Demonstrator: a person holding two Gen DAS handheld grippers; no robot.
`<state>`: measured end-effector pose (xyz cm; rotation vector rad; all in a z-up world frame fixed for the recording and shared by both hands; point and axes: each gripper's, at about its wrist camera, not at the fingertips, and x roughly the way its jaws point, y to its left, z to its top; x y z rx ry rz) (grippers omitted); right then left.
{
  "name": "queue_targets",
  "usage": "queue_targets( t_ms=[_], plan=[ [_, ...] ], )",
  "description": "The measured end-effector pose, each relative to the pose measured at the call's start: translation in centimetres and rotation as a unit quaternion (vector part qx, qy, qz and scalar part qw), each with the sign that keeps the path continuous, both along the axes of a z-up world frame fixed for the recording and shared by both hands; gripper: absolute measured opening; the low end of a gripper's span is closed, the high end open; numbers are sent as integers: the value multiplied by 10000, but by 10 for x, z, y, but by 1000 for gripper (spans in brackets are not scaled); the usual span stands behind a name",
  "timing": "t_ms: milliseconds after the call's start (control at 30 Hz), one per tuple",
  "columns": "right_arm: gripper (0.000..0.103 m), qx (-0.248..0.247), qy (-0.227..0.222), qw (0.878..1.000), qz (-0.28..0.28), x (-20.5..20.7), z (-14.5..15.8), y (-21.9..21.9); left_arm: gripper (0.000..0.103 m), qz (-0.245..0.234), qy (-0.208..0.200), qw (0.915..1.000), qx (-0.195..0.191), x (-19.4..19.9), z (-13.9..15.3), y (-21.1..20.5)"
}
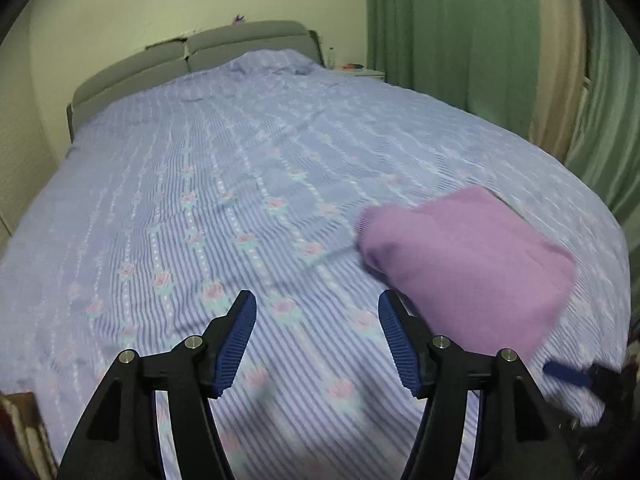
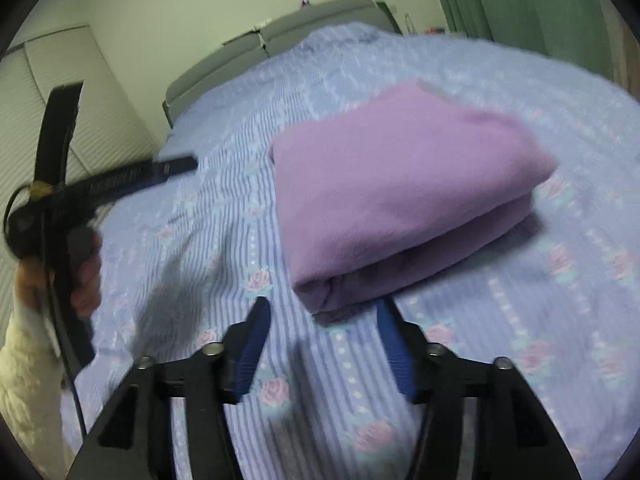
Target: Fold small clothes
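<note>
A purple garment (image 2: 396,196), folded into a thick rectangle, lies on the blue striped floral bedspread (image 2: 224,240). It also shows in the left wrist view (image 1: 468,264), to the right of my left gripper (image 1: 316,304), which is open and empty above the bedspread (image 1: 224,184). My right gripper (image 2: 322,312) is open and empty, its fingertips just short of the garment's near corner. The left gripper (image 2: 176,166) shows in the right wrist view, held by a hand at the left. The right gripper's blue fingertip (image 1: 568,376) shows low at the right in the left wrist view.
A grey padded headboard (image 1: 192,52) stands at the far end of the bed. Green curtains (image 1: 460,32) hang on the right, with a white nightstand (image 1: 368,73) beside the bed. A white slatted wardrobe (image 2: 60,112) stands on the left.
</note>
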<state>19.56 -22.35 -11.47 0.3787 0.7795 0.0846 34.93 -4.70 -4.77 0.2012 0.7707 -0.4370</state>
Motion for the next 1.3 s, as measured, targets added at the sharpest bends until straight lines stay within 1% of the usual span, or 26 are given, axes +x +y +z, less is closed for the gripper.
queue_targets(
  t_ms=[33, 67, 100, 133, 167, 233, 300, 433, 500, 600, 667, 767, 833, 933, 1000, 1067, 1167, 1233, 1300],
  plan=[
    [60, -2, -52, 10000, 15, -4, 5, -2, 66, -19, 14, 10000, -1, -9, 4, -3],
    [64, -8, -123, 9999, 37, -8, 11, -8, 69, -47, 44, 10000, -44, -17, 7, -6],
    [70, -49, -203, 9998, 23, -13, 19, -14, 70, -83, 77, 9999, -93, -24, 9, -10],
    [73, -83, -262, 9996, -18, -16, 25, -19, 70, -122, 54, 9998, -138, -33, 13, -13],
    [77, -99, -337, 9994, -73, -19, 30, -26, 74, -130, -11, 9997, -196, -42, 17, -15],
    [80, -95, -520, 9984, -222, -25, 41, -43, 82, -2, -114, 9994, -341, -58, 22, -18],
    [84, -154, -694, 9969, -337, -25, 49, -59, 82, 26, -73, 9987, -507, -68, 22, -21],
    [85, -248, -831, 9948, -536, -18, 55, -88, 82, 225, 204, 9966, -770, -84, 10, -32],
    [85, -119, -779, 9953, -559, -11, 49, -101, 82, 312, 324, 9951, -881, -86, 2, -37],
    [85, 227, -613, 9953, -717, -1, 32, -120, 82, 465, 525, 9916, -1083, -88, -10, -48],
    [85, 440, -489, 9951, -735, 4, 21, -128, 82, 603, 594, 9910, -1042, -87, -18, -55],
    [85, 800, -427, 9932, -725, 17, 9, -136, 82, 660, 623, 9912, -965, -84, -23, -63],
    [85, 1106, -404, 9906, -697, 26, 2, -140, 82, 693, 612, 9912, -943, -82, -23, -65],
    [85, 1551, -253, 9851, -693, 40, -13, -148, 82, 708, 560, 9923, -853, -78, -21, -67],
    [85, 1944, -187, 9780, -731, 49, -22, -152, 82, 687, 523, 9930, -804, -79, -20, -67],
    [85, 2081, -114, 9747, -804, 54, -28, -154, 82, 660, 490, 9936, -773, -80, -18, -66],
    [85, 2247, -29, 9714, -763, 64, -37, -151, 82, 604, 418, 9944, -760, -74, -16, -65],
    [85, 2454, 102, 9666, -729, 69, -47, -149, 82, 501, 407, 9943, -854, -68, -15, -65],
    [85, 2606, 101, 9626, -741, 72, -53, -148, 82, 374, 475, 9929, -1026, -60, -16, -64]
  ],
)
